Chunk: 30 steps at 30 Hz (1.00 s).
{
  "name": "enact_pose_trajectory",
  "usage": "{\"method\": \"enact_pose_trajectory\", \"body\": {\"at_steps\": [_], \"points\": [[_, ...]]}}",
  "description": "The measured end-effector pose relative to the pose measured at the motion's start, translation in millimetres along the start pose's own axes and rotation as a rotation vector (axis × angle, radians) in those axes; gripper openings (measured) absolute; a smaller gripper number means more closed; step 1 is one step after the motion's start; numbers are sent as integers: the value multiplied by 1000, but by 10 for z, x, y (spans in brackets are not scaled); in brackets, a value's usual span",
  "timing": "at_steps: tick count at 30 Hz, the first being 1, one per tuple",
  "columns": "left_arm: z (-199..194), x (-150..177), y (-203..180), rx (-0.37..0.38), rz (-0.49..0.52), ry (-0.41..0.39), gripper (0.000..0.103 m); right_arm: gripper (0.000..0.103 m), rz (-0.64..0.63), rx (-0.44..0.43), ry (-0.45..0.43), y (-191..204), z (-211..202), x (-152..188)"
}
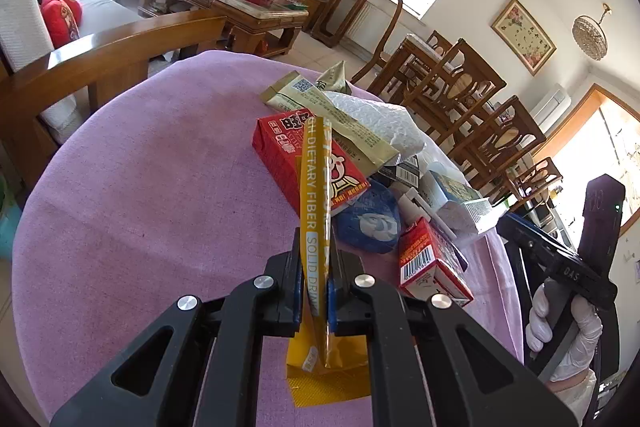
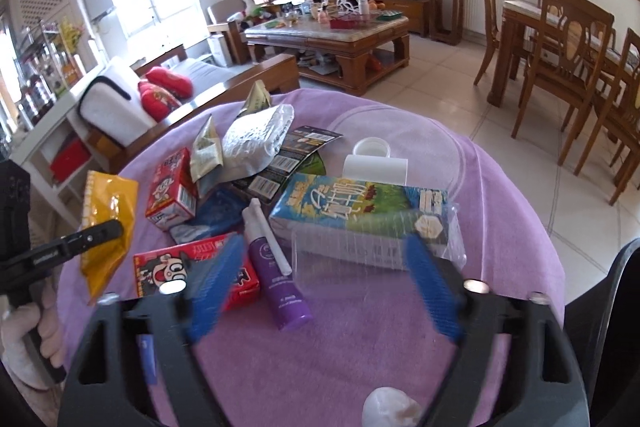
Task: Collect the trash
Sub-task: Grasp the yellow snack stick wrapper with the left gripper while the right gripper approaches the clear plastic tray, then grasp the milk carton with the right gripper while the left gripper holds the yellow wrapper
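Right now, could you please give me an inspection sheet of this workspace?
Surface: round table under a purple cloth.
Job's things: yellow sachet; red cartons; green-blue box; purple tube.
Clutter: white lid; bubble wrap.
Grippers: left gripper shut on the sachet; right gripper open, nothing between its fingers.
Cables: nothing seen.
Surroundings: sofa, coffee table, television, dining chairs.

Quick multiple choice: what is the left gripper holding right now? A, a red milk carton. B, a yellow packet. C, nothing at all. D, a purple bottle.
B: the left gripper is clamped shut on the yellow packet, which sticks up between its pads above the pink tablecloth.
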<state>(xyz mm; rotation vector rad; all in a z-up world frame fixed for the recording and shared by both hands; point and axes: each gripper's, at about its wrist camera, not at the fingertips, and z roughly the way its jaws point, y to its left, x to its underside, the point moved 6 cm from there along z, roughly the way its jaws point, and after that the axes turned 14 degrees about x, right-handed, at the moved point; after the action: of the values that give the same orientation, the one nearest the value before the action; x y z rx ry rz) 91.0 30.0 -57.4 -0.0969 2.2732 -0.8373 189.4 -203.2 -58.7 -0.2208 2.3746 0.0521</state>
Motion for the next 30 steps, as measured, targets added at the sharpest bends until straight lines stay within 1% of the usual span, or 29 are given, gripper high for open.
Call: {"method": "enact_pose_trajectory", "body": {"at_steps": [3, 7, 8, 11, 15, 21, 24, 27, 30], "points": [[15, 45, -2, -3, 4, 13, 10, 98, 26, 4, 5, -134, 33, 43], [55, 100, 50, -7, -4, 30, 10, 98, -32, 52, 34, -249, 247, 131], [65, 123, 55, -7, -5, 33, 10, 98, -40, 48, 46, -269, 306, 143], [109, 148, 66, -4, -6, 39, 10, 98, -13, -10, 49, -275, 343, 124], [159, 192, 84, -3, -7, 51, 10, 98, -50, -47, 28, -135, 272, 127], [182, 203, 97, 4, -9, 51, 10, 98, -86, -43, 42, -3, 285, 185], [180, 210, 101, 7, -6, 53, 10, 98, -63, -89, 93, -14, 299, 231], [189, 230, 94, 12, -8, 50, 10, 98, -40, -144, 116, 0, 197, 307], [188, 219, 103, 21, -15, 48, 10, 98, -75, -256, 143, 144, -59, 454]]}}
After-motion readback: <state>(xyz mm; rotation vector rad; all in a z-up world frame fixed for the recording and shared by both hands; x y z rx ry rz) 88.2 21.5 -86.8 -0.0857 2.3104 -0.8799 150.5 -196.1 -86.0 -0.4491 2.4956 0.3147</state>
